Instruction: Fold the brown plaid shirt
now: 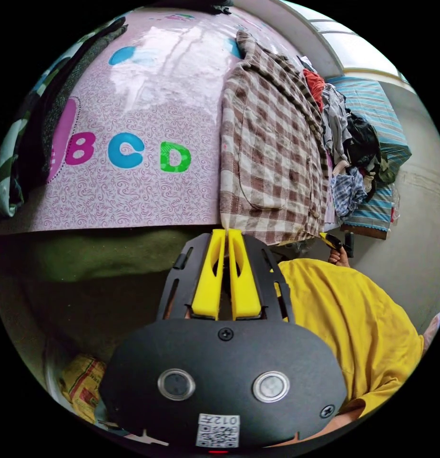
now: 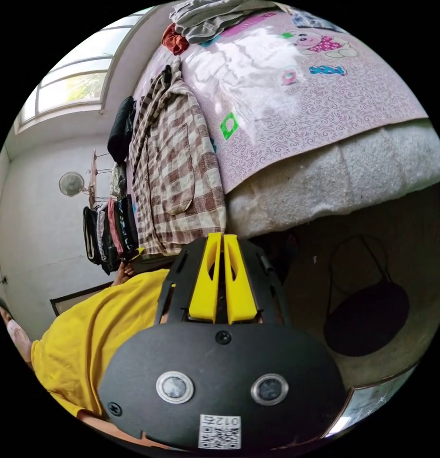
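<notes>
With the brown plaid shirt [image 1: 272, 143] lying on the pink mat [image 1: 148, 143] and its near corners pinched in the closed left gripper [image 1: 226, 232] and right gripper [image 2: 221, 235], both corners should be carried level so that the fold is kept square.

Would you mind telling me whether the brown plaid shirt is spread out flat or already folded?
Partly folded: the brown plaid shirt lies on the pink mat as a narrow lengthwise strip, chest pocket up, with no sleeves spread to either side.

The shirt [image 1: 270, 148] lies on the mat [image 1: 148, 119], beside the clothes pile [image 1: 346, 143].
</notes>
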`<state>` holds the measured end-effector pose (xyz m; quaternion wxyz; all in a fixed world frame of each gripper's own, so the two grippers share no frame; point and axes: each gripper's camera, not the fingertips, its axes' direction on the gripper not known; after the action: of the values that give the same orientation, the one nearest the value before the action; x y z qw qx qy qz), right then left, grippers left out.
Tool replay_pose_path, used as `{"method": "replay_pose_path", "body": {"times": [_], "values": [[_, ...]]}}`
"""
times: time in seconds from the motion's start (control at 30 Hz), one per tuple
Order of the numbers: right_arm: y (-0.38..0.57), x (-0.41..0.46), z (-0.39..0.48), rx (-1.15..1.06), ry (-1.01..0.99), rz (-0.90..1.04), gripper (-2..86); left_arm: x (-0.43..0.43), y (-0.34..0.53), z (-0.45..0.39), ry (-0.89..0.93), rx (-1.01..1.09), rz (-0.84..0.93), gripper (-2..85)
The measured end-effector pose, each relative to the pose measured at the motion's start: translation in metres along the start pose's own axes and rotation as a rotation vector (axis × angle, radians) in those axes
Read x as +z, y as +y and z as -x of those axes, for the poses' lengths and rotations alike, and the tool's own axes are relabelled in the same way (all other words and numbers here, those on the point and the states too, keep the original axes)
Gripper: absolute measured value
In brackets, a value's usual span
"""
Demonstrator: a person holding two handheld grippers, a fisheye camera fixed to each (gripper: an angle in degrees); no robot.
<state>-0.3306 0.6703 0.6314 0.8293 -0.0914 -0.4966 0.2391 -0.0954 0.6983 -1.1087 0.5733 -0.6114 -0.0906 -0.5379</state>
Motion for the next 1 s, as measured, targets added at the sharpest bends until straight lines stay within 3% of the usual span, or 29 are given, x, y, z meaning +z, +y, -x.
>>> {"method": "replay_pose_path", "body": {"times": [0.5, 0.67, 1.0], "values": [[0.021, -0.131, 0.029, -0.202, -0.476, -0.169, 0.3, -0.035, 0.010, 0.017, 0.463, 0.140, -0.197, 0.5], [0.021, -0.182, 0.041, -0.259, -0.662, -0.319, 0.2, -0.048, 0.008, 0.016, 0.594, 0.145, -0.326, 0.5], [-0.075, -0.218, 0.091, -0.271, -0.687, -0.427, 0.3, -0.067, -0.111, 0.021, 0.665, 0.146, -0.453, 0.6]]}}
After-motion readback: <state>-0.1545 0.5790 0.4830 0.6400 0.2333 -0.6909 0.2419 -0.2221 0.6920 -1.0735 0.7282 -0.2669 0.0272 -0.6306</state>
